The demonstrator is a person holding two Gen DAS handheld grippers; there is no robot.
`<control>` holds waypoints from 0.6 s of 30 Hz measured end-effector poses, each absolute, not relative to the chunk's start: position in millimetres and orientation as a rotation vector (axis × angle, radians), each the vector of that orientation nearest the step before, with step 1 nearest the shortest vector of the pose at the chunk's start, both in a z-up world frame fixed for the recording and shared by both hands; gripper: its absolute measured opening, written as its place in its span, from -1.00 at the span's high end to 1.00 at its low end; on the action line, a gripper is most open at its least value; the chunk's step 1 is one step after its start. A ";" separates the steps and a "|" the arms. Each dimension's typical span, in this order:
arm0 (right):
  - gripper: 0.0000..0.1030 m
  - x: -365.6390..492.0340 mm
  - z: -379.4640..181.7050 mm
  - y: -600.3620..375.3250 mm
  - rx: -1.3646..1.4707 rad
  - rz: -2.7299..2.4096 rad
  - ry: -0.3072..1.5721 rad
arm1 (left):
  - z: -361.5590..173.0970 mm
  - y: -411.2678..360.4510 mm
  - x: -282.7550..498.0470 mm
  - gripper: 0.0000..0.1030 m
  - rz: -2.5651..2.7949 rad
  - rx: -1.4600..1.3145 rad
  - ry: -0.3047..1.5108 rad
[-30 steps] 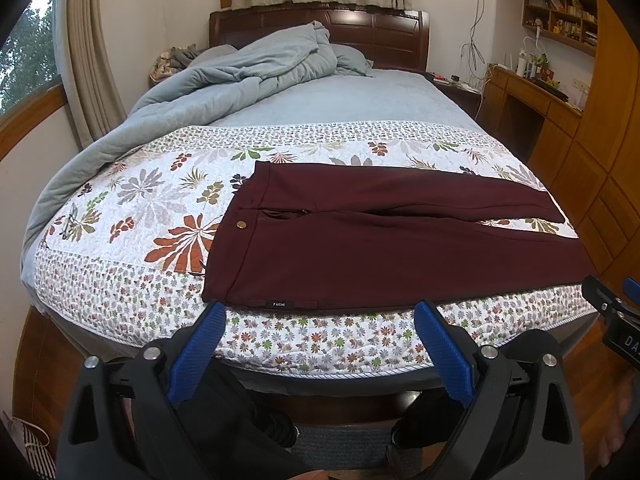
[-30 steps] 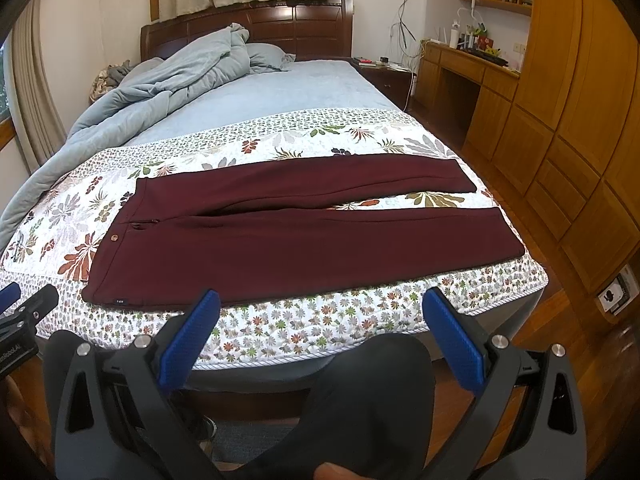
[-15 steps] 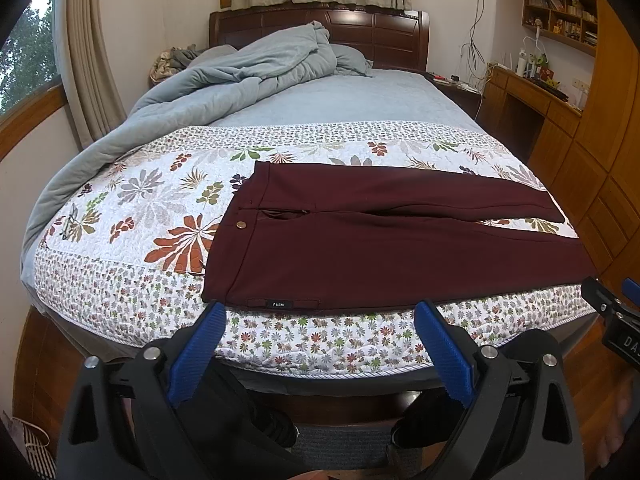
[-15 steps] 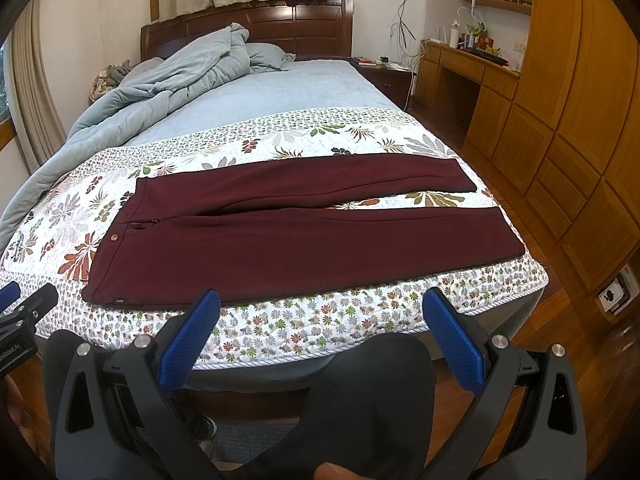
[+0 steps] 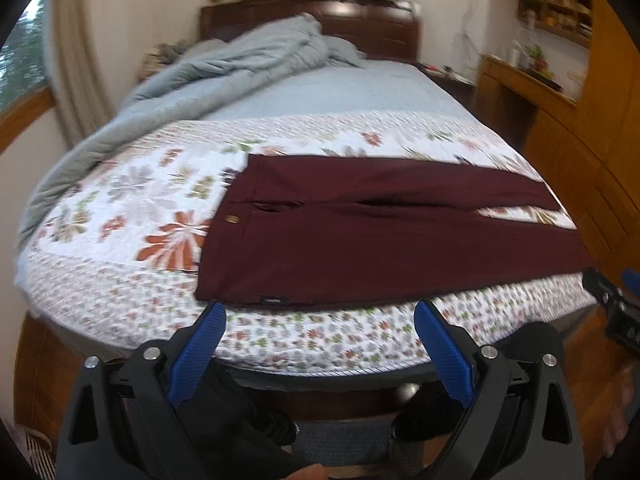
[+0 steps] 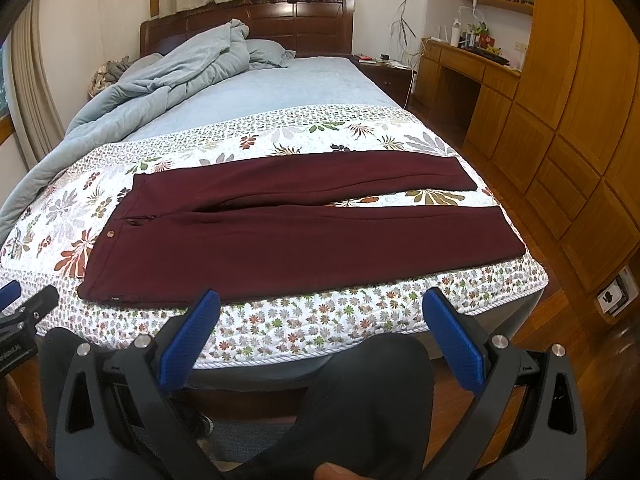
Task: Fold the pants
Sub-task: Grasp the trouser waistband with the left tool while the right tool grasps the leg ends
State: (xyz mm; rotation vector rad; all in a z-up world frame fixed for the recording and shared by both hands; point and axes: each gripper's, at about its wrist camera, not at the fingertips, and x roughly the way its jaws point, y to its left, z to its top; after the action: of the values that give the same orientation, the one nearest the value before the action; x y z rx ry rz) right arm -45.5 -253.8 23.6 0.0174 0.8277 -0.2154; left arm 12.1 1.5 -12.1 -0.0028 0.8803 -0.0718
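Pants (image 6: 304,232) lie flat across the bed (image 6: 320,320), legs parted for folding. Left tool (image 5: 320,320) (view blurred) and right tool (image 6: 320,312) hover apart, apparently empty.

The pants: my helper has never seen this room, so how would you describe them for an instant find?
Start at the bed with the dark wooden headboard. Its foot end is covered by a white floral quilt. The pants lie flat across it, waistband to the left: the only solid maroon thing on that pattern.
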 end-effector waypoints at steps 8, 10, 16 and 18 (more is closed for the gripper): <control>-0.95 -7.6 8.7 -258.7 -0.143 0.028 0.705 | -65.8 41.4 84.1 -0.86 -0.409 0.141 1.024; -0.95 19.4 -7.8 -269.5 -0.159 0.037 0.794 | -83.2 58.5 115.9 -0.85 -0.406 0.173 1.126; -0.96 73.8 -23.0 -295.0 -0.121 0.121 0.822 | -86.2 134.9 237.5 -0.85 -0.366 -0.012 1.145; -0.96 97.9 -34.5 -312.3 -0.021 0.157 0.907 | -81.9 159.4 286.4 -0.85 -0.356 -0.071 1.085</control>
State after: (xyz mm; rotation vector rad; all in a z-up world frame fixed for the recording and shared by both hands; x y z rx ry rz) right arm 97.9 -312.3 -34.5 -0.0212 0.9066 0.1566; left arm 286.4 159.4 -81.9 -0.0714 1.0853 -0.3562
